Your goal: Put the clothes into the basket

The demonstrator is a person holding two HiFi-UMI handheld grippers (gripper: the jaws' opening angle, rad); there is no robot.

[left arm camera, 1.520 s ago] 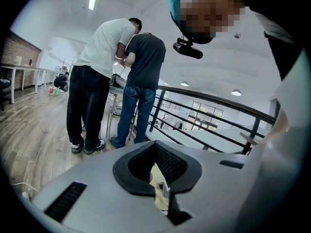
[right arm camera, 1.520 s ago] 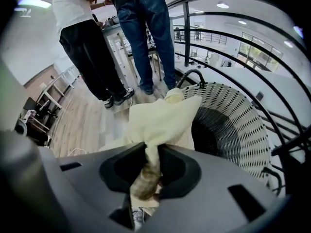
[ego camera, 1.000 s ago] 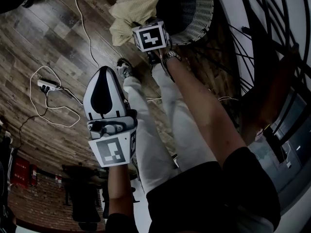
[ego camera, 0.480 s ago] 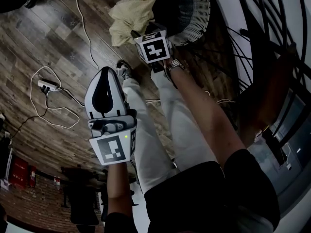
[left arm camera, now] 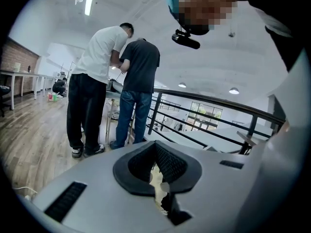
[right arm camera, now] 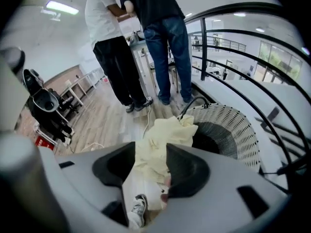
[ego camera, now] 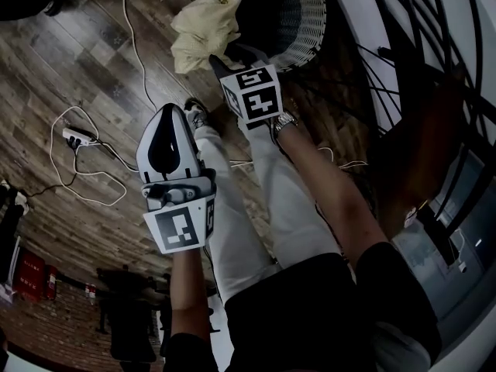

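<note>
Clothes: one yellow garment [ego camera: 203,29] over one white basket [ego camera: 314,18] rim; left hand-held gripper [ego camera: 170,113] clenched empty, right hand-held gripper [ego camera: 218,59] empty, closing.

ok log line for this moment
right claw: closing, cloth in gap, looks ungripped | cloth: at basket rim, not inside | left claw: shut, empty

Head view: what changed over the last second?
Right hand-held gripper drew back from the pale yellow cloth, toward the person; its jaws are closing, cloth in line between them, not visibly pinched. Cloth stays draped on the white basket rim; left hand-held gripper unchanged.
</note>
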